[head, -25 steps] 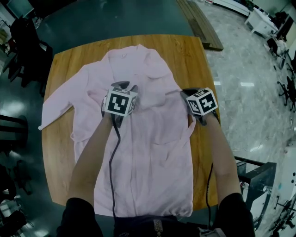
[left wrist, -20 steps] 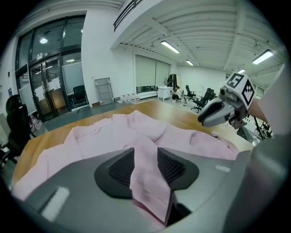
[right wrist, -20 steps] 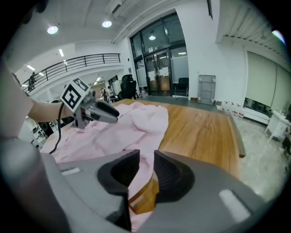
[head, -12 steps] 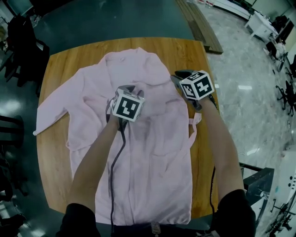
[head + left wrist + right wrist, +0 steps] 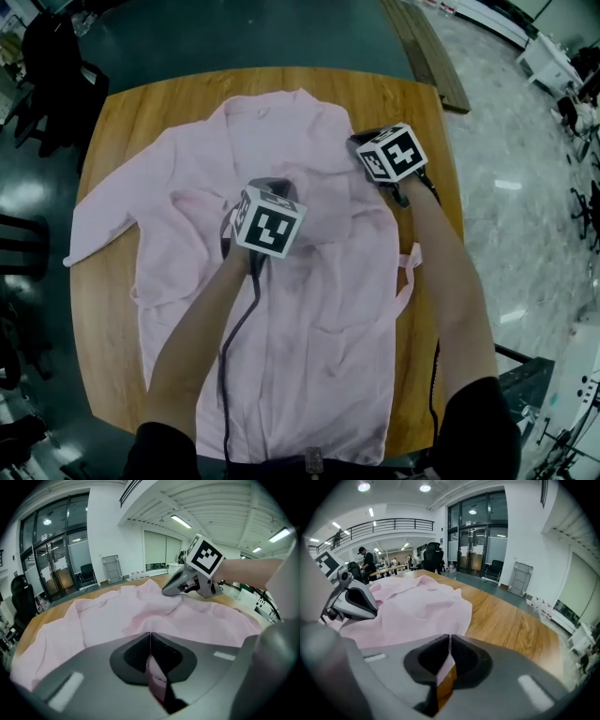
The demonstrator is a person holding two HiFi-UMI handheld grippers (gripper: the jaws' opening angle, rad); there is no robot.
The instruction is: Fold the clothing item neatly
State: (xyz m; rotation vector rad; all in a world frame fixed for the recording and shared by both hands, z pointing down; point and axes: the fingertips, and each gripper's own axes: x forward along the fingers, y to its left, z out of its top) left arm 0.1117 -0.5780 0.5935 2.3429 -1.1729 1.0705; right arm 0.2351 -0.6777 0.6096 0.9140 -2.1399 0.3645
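Left tool (image 5: pixel 150 641) has just clamped a pinch of the pink shirt (image 5: pixel 309 319), and the right tool (image 5: pixel 449 645) has just closed on its shoulder edge. I judge the folding barely begun, since the shirt lies spread on the worktop (image 5: pixel 112 141). Only the gripper views show cloth in the jaws. Only the head view shows one sleeve (image 5: pixel 98 225) still outstretched.

A wooden table (image 5: pixel 103 319) fills the middle of the head view, standing on a dark teal floor (image 5: pixel 234 37). Stacked planks (image 5: pixel 431 47) lie at upper right beside a glossy pale floor (image 5: pixel 525 187). A black chair (image 5: pixel 52 66) stands at upper left.
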